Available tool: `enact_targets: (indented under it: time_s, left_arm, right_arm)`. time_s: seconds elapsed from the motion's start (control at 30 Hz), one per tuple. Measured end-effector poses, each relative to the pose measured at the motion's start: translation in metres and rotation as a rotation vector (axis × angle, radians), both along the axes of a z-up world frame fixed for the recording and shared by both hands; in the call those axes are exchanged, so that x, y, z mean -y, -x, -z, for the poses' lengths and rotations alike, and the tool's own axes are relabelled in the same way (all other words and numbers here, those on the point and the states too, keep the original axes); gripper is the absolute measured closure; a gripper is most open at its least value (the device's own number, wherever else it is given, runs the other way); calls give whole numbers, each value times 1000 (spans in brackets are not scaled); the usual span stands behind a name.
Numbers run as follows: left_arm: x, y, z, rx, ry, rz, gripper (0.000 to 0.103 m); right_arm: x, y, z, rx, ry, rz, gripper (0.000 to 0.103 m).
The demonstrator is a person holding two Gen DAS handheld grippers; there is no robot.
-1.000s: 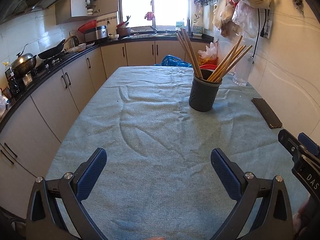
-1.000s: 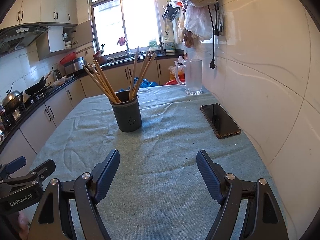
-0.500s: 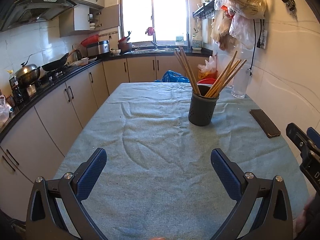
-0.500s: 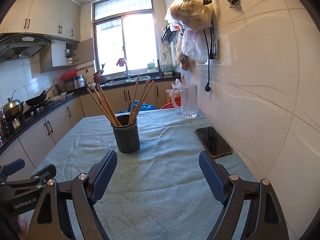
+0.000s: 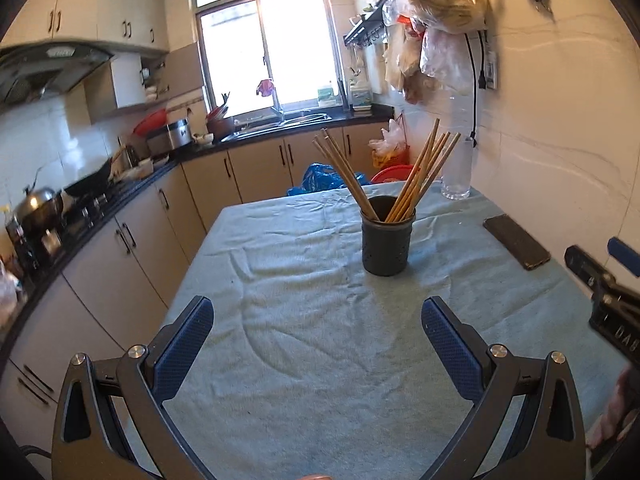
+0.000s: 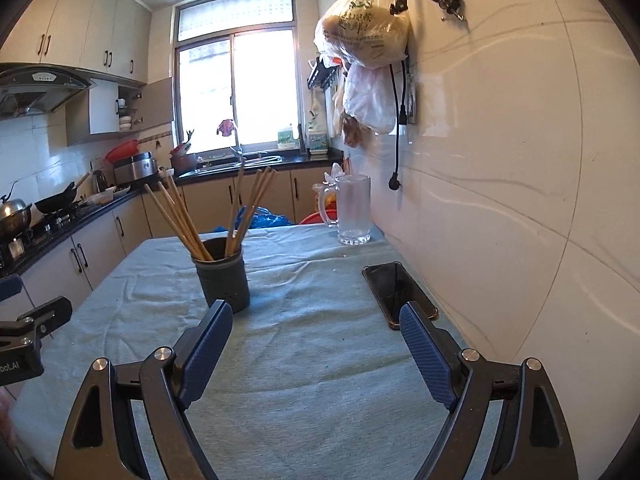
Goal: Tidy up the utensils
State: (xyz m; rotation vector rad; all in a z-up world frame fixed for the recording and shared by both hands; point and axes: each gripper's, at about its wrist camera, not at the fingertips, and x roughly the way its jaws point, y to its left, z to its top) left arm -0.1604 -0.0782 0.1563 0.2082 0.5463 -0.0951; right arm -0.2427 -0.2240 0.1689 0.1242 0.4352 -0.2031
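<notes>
The scene was a narrow kitchen, and a table (image 5: 320, 360) with a blue-green cloth filled the lower part of both views. The left gripper (image 5: 318, 344) was wide open and held nothing; only bare cloth lay between its blue pads. The right gripper (image 6: 316, 350) was also wide open and empty.

The holder (image 5: 386, 240) stood upright on the cloth, ahead of the left gripper and a little to its right, well apart from it. For the right gripper it was ahead and to the left, just beyond the tip of the left finger. All the chopsticks (image 5: 420, 176) that could be seen were already in the holder, leaning in two bundles. No loose utensil lay on the cloth in either view, so the task looked finished or nearly finished; I could not judge what remained outside the views.

The right view showed the mug (image 6: 354, 210) with its handle and the whole phone (image 6: 398, 292) near the wall. The left view showed the mug only partly, behind the chopsticks, but more of the stove (image 5: 60, 208) side.
</notes>
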Motion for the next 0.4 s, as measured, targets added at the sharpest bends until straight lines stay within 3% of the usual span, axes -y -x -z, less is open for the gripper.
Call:
enact_targets:
  time_s: [0.2, 0.4]
  left_arm:
    - [-3, -19, 29, -115, 97, -30, 0]
    - [3, -34, 49, -171, 82, -46, 0]
  right_arm:
    - [6, -18, 16, -73, -68, -29, 13]
    - [-4, -42, 35, -156, -54, -97, 13]
